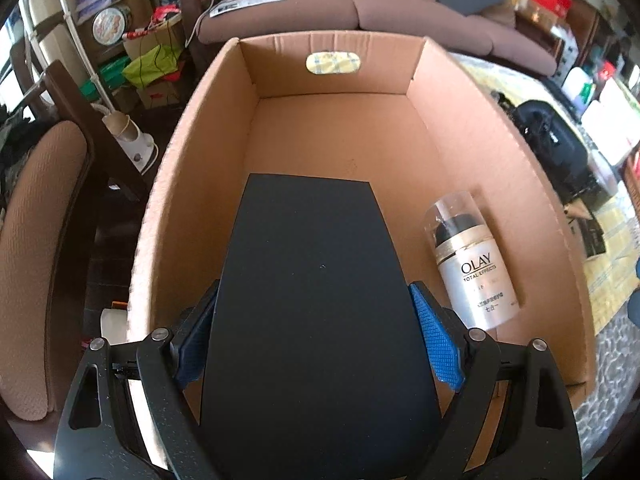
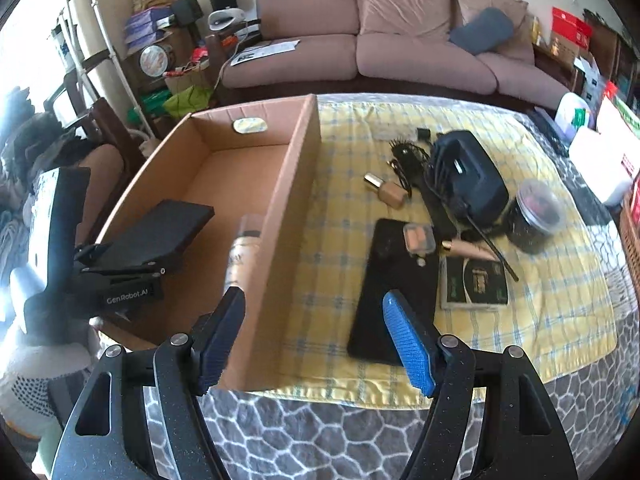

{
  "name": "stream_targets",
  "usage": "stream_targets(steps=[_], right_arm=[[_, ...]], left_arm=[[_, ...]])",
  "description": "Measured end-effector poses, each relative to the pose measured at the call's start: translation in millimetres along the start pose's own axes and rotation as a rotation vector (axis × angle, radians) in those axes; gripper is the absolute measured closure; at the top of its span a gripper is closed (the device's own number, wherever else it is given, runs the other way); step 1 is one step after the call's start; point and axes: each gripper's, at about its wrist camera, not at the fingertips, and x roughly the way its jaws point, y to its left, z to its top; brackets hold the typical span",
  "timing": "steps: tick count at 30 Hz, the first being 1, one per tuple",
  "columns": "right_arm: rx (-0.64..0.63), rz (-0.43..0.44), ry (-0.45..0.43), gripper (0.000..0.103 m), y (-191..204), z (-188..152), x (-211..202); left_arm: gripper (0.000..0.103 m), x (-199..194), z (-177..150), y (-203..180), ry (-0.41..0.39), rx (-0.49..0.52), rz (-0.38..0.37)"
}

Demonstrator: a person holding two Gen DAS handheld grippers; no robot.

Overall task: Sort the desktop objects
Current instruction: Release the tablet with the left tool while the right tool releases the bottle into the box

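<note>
Over the open cardboard box (image 1: 200, 140) my left gripper (image 1: 314, 292) is shut on a flat black box (image 1: 316, 280), its blue pads pressing both long sides. A white Olay bottle (image 1: 472, 264) lies on the carton floor to the right of it. In the right wrist view the left gripper (image 2: 120, 264) holds the black box (image 2: 164, 232) tilted inside the carton (image 2: 292, 200), and the bottle (image 2: 246, 248) looks blurred. My right gripper (image 2: 313, 300) is open with nothing between its fingers, above the carton's right wall and the yellow checked cloth (image 2: 560, 300).
On the cloth lie a black phone-like slab (image 2: 392, 292), a black pouch (image 2: 472, 180), a foundation bottle (image 2: 390, 192), a small clear case (image 2: 419, 238), a dark jar (image 2: 536, 212), a booklet (image 2: 476, 284) and a hairbrush (image 2: 408, 152). A sofa (image 2: 360, 48) stands behind.
</note>
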Motion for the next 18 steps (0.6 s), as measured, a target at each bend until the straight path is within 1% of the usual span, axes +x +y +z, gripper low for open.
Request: stream_targets(steps=[6, 8, 9, 10, 14, 18], right_arm=[[0.024, 0.011, 0.009, 0.029, -10.3, -8.4, 3.9], [0.028, 0.014, 0.010, 0.029, -12.3, -10.5, 4.9], [0.030, 0.016, 0.010, 0.029, -13.2, -10.9, 5.3], [0.034, 0.018, 0.010, 0.029, -13.5, -11.8, 5.3], [0.040, 0.024, 0.007, 0.029, -14.5, -14.6, 2.7], [0.063, 0.020, -0.003, 0.026, -23.4, -15.6, -2.1]], left_arm=[[0.015, 5.7, 3.1, -3.8, 0.021, 0.003, 0.020], [0.007, 6.0, 3.4, -3.5, 0.029, -0.001, 0.016], [0.005, 5.6, 3.2, -2.9, 0.030, -0.007, 0.012], [0.003, 5.4, 3.3, -1.7, 0.032, -0.013, 0.005], [0.002, -2.6, 2.9, 6.4, 0.031, -0.062, -0.036], [0.001, -20.4, 2.2, 14.6, -0.003, -0.099, -0.081]])
